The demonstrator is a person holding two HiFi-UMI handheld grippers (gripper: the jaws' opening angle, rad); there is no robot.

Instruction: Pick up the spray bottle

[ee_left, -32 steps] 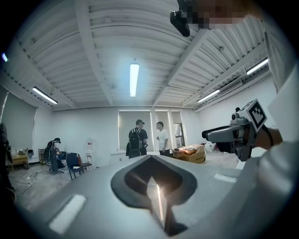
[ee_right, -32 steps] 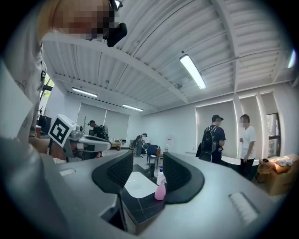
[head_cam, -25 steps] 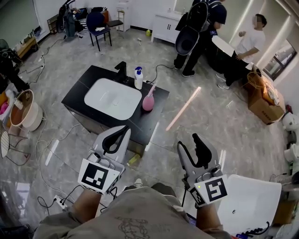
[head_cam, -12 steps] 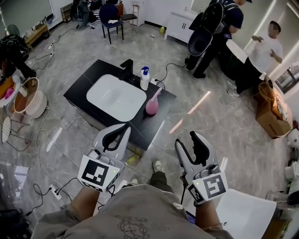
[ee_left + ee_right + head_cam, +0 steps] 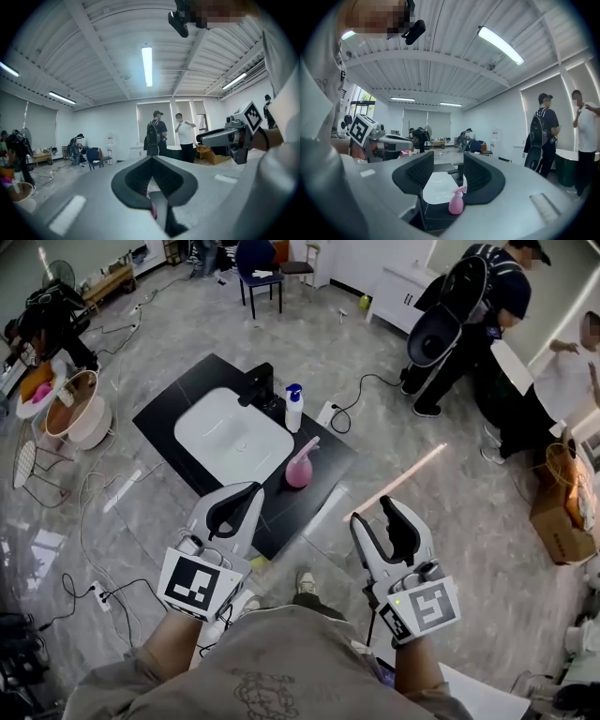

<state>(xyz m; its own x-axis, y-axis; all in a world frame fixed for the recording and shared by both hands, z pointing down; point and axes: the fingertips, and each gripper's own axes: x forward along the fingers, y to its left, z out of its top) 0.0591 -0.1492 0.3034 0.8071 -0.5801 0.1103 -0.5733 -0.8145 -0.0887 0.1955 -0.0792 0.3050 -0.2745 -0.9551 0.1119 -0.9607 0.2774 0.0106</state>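
Observation:
The pink spray bottle (image 5: 299, 465) stands upright on the black counter (image 5: 319, 474), just right of the white sink basin (image 5: 232, 437). My left gripper (image 5: 251, 491) is shut and empty, held short of the counter's near edge. To its right my right gripper (image 5: 378, 514) is open and empty, over the floor and well short of the bottle. In the right gripper view the spray bottle (image 5: 456, 200) shows small and distant between the open jaws of the right gripper (image 5: 448, 171). The left gripper view shows the left gripper (image 5: 151, 160) with its tips together.
A white pump bottle with a blue top (image 5: 293, 409) and a black faucet (image 5: 258, 383) stand behind the sink. Cables (image 5: 103, 521) trail over the floor at left, near buckets (image 5: 80, 413). People (image 5: 469, 324) stand at the back right beside a cardboard box (image 5: 562, 512).
The counter and spray bottle have drawn a little nearer in the head view as the person steps forward. Both grippers keep the same pose, left shut and right open.

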